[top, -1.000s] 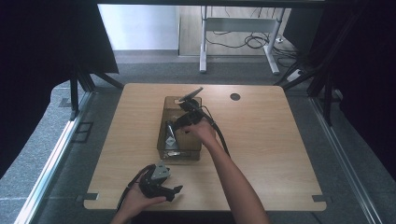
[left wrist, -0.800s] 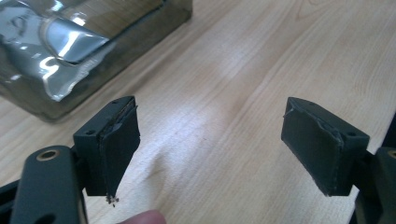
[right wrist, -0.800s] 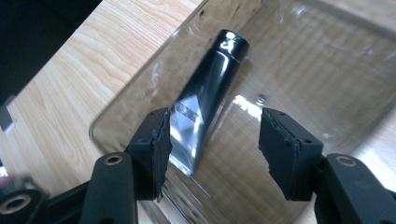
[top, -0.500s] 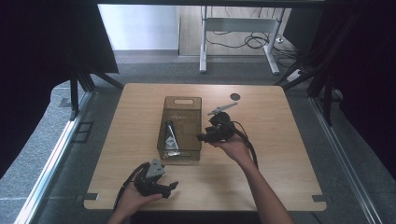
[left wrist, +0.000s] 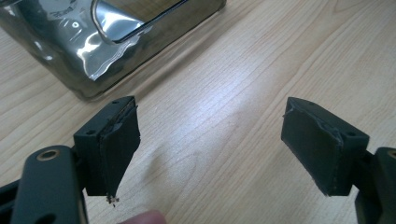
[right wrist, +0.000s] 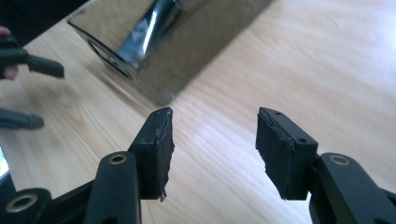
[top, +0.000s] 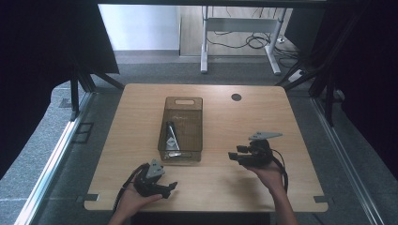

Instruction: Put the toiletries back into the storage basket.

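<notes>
A smoky see-through bin (top: 181,123) stands at the table's middle with a silver pouch (top: 170,136) lying in it. My right gripper (top: 236,154) hovers low over bare wood to the right of the bin, pointing left at it. In the right gripper view my right gripper (right wrist: 212,126) stands open and empty, its jaws having narrowed slightly, and the bin (right wrist: 187,42) lies beyond. My left gripper (top: 168,189) rests near the front edge, just below the bin's near left corner. In the left gripper view my left gripper (left wrist: 210,126) is open over bare wood, and the pouch (left wrist: 112,28) shines through the bin wall.
The wooden table (top: 220,187) has a round cable hole (top: 236,97) at the back right. The left gripper's black fingers (right wrist: 28,65) show at the left edge of the right gripper view. A white desk frame (top: 239,28) with cables stands on the floor beyond the table.
My right gripper has left the bin and swung right and toward the near edge, sinking a little. The left gripper has stayed put.
</notes>
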### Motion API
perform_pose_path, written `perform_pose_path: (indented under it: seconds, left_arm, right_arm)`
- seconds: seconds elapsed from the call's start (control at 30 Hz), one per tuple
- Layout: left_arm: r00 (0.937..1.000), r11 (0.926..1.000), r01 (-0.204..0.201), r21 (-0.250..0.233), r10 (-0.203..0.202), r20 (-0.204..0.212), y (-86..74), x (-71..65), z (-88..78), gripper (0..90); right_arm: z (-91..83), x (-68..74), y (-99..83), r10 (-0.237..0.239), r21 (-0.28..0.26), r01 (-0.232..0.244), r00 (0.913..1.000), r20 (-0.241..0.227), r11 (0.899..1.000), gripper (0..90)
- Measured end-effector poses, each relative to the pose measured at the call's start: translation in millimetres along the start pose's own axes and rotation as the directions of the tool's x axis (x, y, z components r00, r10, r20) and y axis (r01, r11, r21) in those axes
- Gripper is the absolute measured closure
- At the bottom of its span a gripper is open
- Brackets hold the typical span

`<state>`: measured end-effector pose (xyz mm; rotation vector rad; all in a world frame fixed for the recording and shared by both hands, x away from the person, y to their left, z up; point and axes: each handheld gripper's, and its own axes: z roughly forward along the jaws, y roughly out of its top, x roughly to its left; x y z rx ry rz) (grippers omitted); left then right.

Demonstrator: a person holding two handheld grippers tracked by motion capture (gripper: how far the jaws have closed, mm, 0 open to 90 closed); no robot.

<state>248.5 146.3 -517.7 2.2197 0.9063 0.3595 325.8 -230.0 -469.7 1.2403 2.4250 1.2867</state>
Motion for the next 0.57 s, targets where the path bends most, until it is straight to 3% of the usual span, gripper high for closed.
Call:
perform_pose_path:
  seconds: [0.1,0.3,0.57]
  left_arm:
    - [1.0,1.0,-0.003,0.005,0.003,-0.002,-0.7,0.5,1.0,19.6]
    - [1.0,1.0,0.0,0.003,0.0,-0.006,-1.4,2.8,-0.4,19.6]
    - [1.0,1.0,0.0,0.001,0.0,-0.002,-1.7,2.4,-1.3,19.6]
  right_arm:
    - [2.3,-10.2,-11.9,0.011,0.045,-0.012,0.9995,0.028,0.999,46.1]
    - [6.4,-21.3,-24.9,0.016,0.073,-0.022,0.9973,0.071,0.997,46.2]
    - [11.9,-24.9,-30.1,0.012,0.082,-0.016,0.999,0.044,0.996,42.7]
